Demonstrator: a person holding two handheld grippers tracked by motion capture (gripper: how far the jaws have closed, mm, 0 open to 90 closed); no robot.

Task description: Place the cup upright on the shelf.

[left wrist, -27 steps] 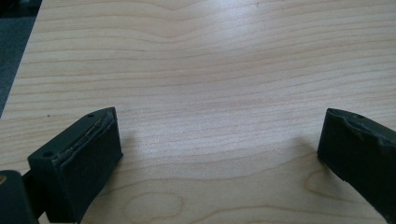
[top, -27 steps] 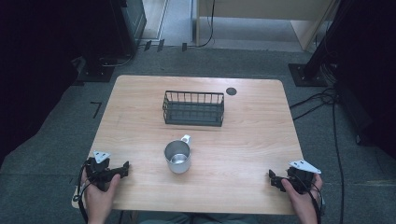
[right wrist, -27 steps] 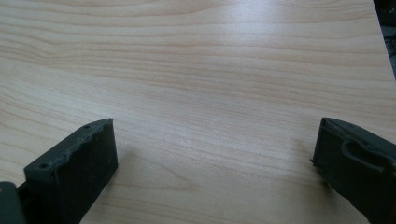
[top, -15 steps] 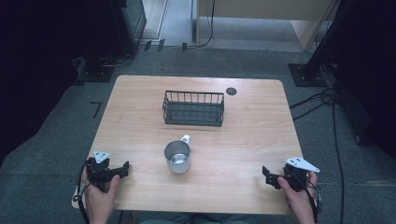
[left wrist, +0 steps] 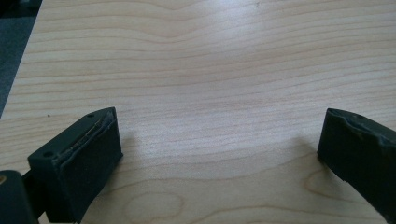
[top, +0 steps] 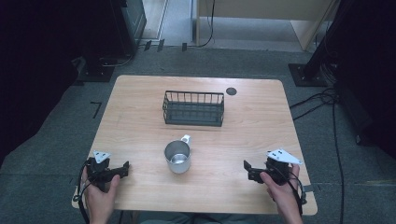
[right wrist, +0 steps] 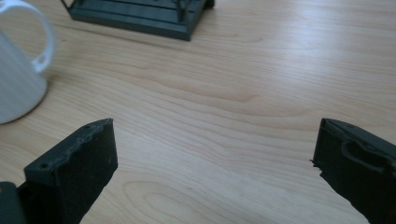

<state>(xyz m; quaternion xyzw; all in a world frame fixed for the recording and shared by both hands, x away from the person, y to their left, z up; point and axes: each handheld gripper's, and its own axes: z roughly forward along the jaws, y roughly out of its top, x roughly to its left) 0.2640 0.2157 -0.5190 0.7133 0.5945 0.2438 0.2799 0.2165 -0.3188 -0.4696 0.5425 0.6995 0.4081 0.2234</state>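
Observation:
A metal mug (top: pixel 178 157) with a handle stands upright near the middle of the wooden table (top: pixel 140 121); its side and handle show at the left edge of the right gripper view as mug (right wrist: pixel 18 79). Behind it sits a black wire basket (top: pixel 193 108), whose base basket (right wrist: pixel 140 16) appears at the top of that view. My left gripper (top: pixel 125 169) rests at the front left, open, with bare wood between its jaws (left wrist: pixel 219 154). My right gripper (top: pixel 247 170) is at the front right, pointing left toward the mug, open with nothing between its jaws (right wrist: pixel 215 158).
A small dark round disc (top: pixel 230 91) lies near the table's far right. Cables (top: pixel 317 100) trail over the grey floor to the right, and dark equipment stands (top: pixel 102 65) sit behind the table's far left. Bare wood lies around mug and basket.
My right gripper has shifted a little leftward toward the mug. The left gripper, mug and basket have stayed put.

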